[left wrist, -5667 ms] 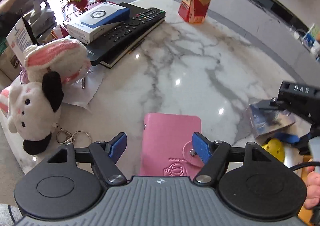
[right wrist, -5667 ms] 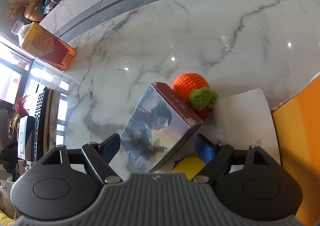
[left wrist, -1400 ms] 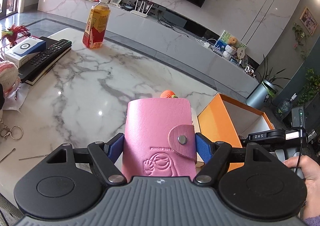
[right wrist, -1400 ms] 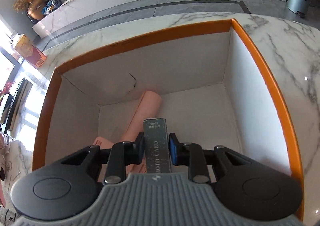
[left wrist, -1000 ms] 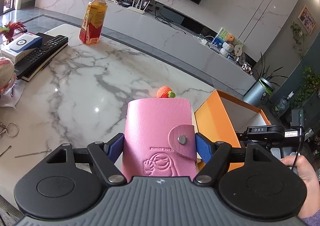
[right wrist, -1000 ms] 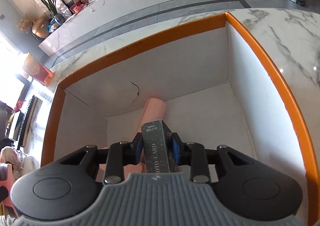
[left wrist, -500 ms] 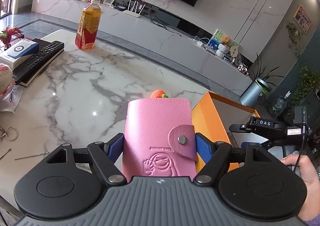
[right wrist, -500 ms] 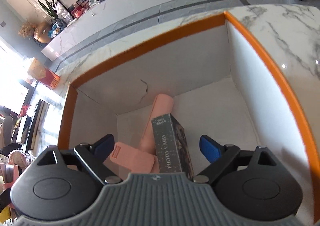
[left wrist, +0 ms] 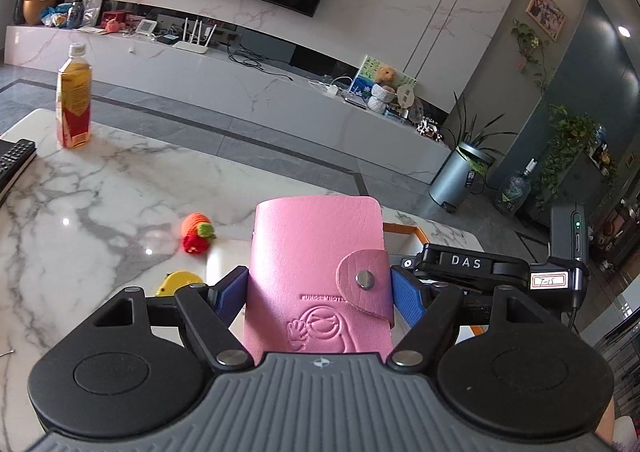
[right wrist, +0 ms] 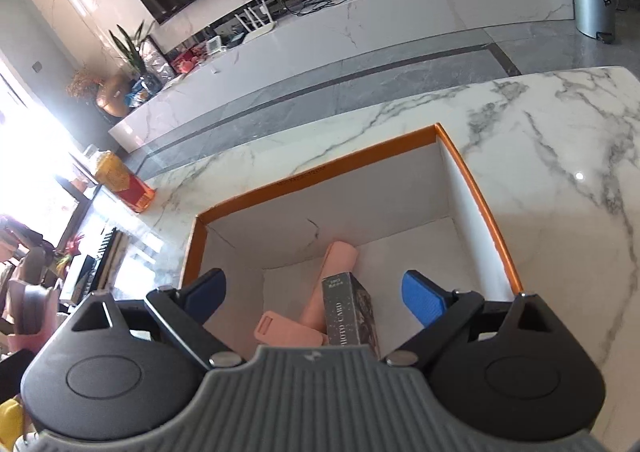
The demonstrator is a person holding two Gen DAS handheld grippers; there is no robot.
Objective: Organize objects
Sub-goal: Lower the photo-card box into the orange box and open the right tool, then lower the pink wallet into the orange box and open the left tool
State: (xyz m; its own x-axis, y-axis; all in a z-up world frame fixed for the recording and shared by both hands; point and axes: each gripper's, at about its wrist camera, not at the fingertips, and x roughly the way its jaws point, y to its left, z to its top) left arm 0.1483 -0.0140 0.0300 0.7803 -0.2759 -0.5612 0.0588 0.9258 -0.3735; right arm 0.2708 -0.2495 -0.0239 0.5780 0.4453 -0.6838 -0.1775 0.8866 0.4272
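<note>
My left gripper (left wrist: 320, 292) is shut on a pink card wallet (left wrist: 316, 272) and holds it upright above the marble table, left of the orange box (left wrist: 404, 230). My right gripper (right wrist: 314, 294) is open above the orange box (right wrist: 476, 188). A dark photo-card box (right wrist: 350, 310) lies inside the orange box, on pink items (right wrist: 332, 284). The right gripper body also shows in the left wrist view (left wrist: 476, 272), over the box.
A crocheted orange-and-red toy (left wrist: 196, 232) and a yellow object (left wrist: 178, 282) lie on the marble table (left wrist: 100, 204). A tea bottle (left wrist: 74, 108) stands at the far left. A remote control (left wrist: 14, 160) lies at the left edge.
My right gripper has opened, let go of the photo-card box inside the orange box and risen. My left gripper has carried the pink wallet closer to the box.
</note>
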